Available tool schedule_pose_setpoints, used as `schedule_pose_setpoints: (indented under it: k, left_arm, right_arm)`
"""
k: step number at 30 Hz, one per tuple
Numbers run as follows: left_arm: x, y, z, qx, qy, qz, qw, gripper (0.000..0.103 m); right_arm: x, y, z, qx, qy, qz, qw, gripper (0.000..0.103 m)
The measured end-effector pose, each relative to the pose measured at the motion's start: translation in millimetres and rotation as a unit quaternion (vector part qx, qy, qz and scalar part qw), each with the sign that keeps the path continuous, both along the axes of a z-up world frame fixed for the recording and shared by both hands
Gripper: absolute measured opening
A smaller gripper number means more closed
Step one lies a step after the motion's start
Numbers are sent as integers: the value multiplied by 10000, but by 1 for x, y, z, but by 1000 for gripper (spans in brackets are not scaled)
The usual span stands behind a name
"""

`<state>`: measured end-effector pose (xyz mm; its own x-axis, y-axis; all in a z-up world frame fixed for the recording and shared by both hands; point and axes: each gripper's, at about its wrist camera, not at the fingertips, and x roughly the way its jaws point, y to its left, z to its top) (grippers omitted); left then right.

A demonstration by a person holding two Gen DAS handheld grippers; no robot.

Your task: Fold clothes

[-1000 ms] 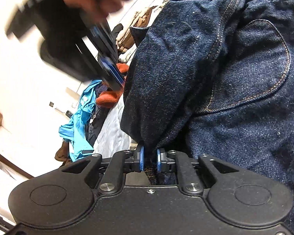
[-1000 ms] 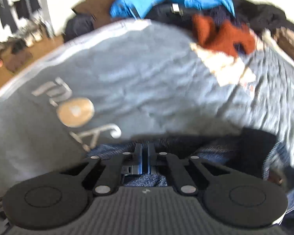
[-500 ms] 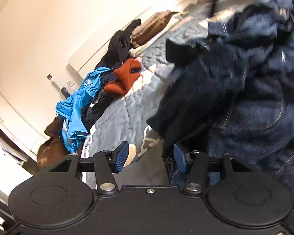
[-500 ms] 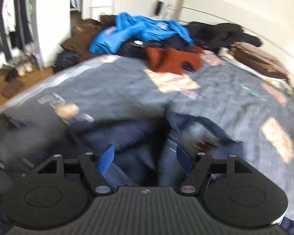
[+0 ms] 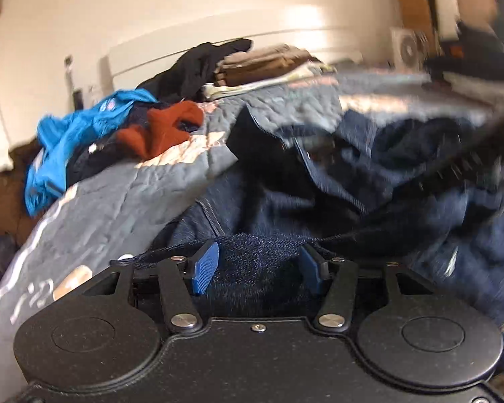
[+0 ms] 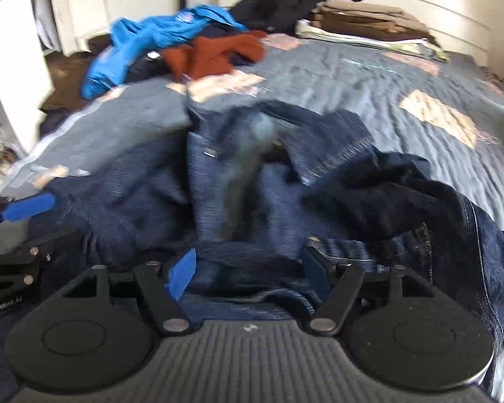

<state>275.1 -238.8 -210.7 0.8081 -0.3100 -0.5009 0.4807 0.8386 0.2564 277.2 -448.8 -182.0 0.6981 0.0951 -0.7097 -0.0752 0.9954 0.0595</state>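
Dark blue jeans [image 5: 369,181] lie crumpled in a heap on the grey quilted bed [image 5: 124,201]; the right wrist view shows the jeans [image 6: 252,174] spread across its lower half. My left gripper [image 5: 257,270] is open, its blue pads wide apart with denim lying loose between and below them. My right gripper [image 6: 248,272] is open too, low over a fold of the jeans. The left gripper's blue fingertip [image 6: 28,207] pokes in at the left edge of the right wrist view. Both views are blurred by motion.
At the far side of the bed [image 6: 386,77] lie a bright blue garment [image 6: 151,40], a rust-orange garment [image 6: 218,50], black clothes [image 6: 295,0] and a folded brown and beige stack [image 6: 363,20]. A white wall and cupboard stand at the left.
Both grippers were shut on the jeans a second ago, holding them up; they opened half a second ago, and the jeans now lie heaped on the bed.
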Motion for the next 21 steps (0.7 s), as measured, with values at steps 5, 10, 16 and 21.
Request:
schedule_pose_setpoints:
  k: [5, 10, 16, 21]
  left_arm:
    - [-15, 2, -19, 164, 371, -47, 9992, 53]
    - [-22, 16, -22, 182, 781, -134, 9967, 52]
    - [-10, 20, 16, 139, 797, -117, 9967, 51]
    - [27, 20, 54, -177, 852, -406, 9954, 63]
  right_arm:
    - [19, -11, -31, -46, 129, -83, 9999, 87]
    - [24, -22, -43, 31, 193, 5, 9998, 92]
    - [16, -22, -42, 88, 110, -100, 9999, 92]
    - [10, -30, -35, 250, 31, -62, 9997, 91]
